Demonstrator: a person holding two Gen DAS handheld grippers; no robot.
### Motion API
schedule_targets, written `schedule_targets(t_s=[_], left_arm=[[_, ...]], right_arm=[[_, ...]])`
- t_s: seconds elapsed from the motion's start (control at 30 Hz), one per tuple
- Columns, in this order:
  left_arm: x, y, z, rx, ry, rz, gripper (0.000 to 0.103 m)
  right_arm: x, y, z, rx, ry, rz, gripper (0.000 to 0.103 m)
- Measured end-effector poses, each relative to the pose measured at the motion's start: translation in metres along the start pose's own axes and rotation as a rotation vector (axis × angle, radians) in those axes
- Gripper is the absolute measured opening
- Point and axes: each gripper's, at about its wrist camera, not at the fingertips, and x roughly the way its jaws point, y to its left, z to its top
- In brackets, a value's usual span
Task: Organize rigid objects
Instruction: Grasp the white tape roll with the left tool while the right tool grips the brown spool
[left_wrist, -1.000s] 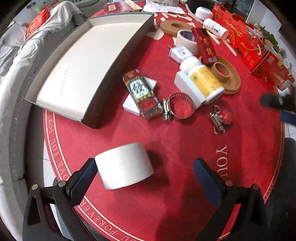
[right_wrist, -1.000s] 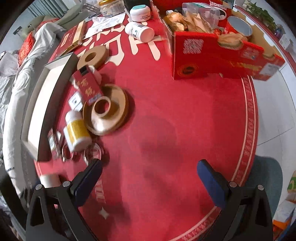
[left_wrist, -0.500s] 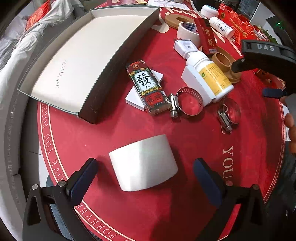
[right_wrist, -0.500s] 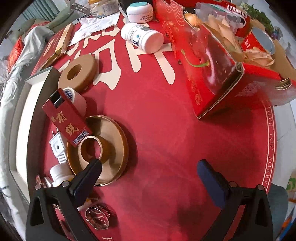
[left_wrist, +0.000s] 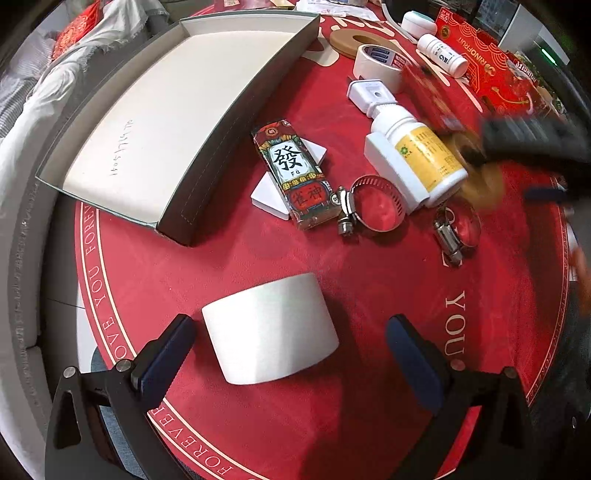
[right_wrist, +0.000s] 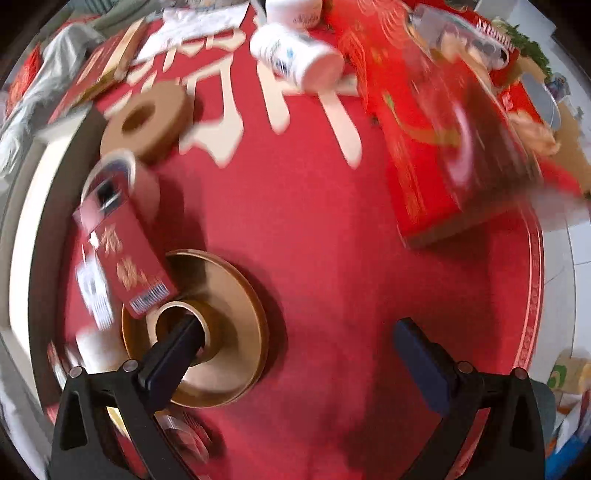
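Desk (left_wrist: 258, 266) surface is a round red cloth with pale lettering around its rim, crowded along the far half. An empty grey-walled tray (left_wrist: 255, 122) with a white floor sits at the far left, one corner reaching past the cloth's edge toward a grey-draped couch. Bare red cloth lies between the tray's near corner and the near rim.

The left tool (left_wrist: 291, 350) hovers low over that open patch, jaws wide apart, straddling a white tape roll (left_wrist: 269, 328) lying on its side; the left pad is just beside the roll, the right pad well clear. Beyond lie a mahjong-print box (left_wrist: 295, 173), two hose clamps (left_wrist: 373, 203) and a yellow-labelled bottle (left_wrist: 421, 155).

The right tool (right_wrist: 295, 354) is also spread open, its left finger (right_wrist: 173, 354) dipping into the core of a large brown tape roll (right_wrist: 229, 332). A red packet (right_wrist: 125, 254) leans on that roll's far edge. The view is motion-blurred.
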Motion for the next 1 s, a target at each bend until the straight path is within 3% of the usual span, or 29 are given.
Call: schedule_targets(t_s=[0.17, 0.27, 0.37, 0.77, 0.87, 0.97, 1.0], left_arm=[[0.0, 0.0, 0.0, -0.006, -0.003, 0.001, 0.103], [0.001, 0.0, 0.001, -0.009, -0.004, 0.002, 0.103], [0.001, 0.0, 0.001, -0.008, -0.003, 0.002, 0.103], [-0.001, -0.006, -0.001, 0.016, 0.001, -0.001, 0.102], [-0.006, -0.015, -0.003, 0.064, 0.0, -0.014, 0.091], [-0.015, -0.022, -0.005, 0.098, -0.017, -0.023, 0.06], [-0.018, -0.024, -0.006, 0.111, -0.019, -0.03, 0.053]], right_arm=[[-0.002, -0.029, -0.058, -0.086, 0.089, 0.012, 0.103], [-0.004, -0.038, -0.082, -0.106, 0.056, 0.015, 0.103], [-0.004, -0.039, -0.086, -0.1, 0.022, 0.018, 0.103], [-0.018, -0.034, -0.115, -0.135, 0.02, 0.013, 0.103], [-0.019, -0.032, -0.117, -0.149, 0.025, 0.013, 0.102], [-0.026, -0.022, -0.121, -0.193, 0.01, 0.018, 0.076], [-0.031, -0.018, -0.123, -0.213, -0.003, 0.022, 0.053]])
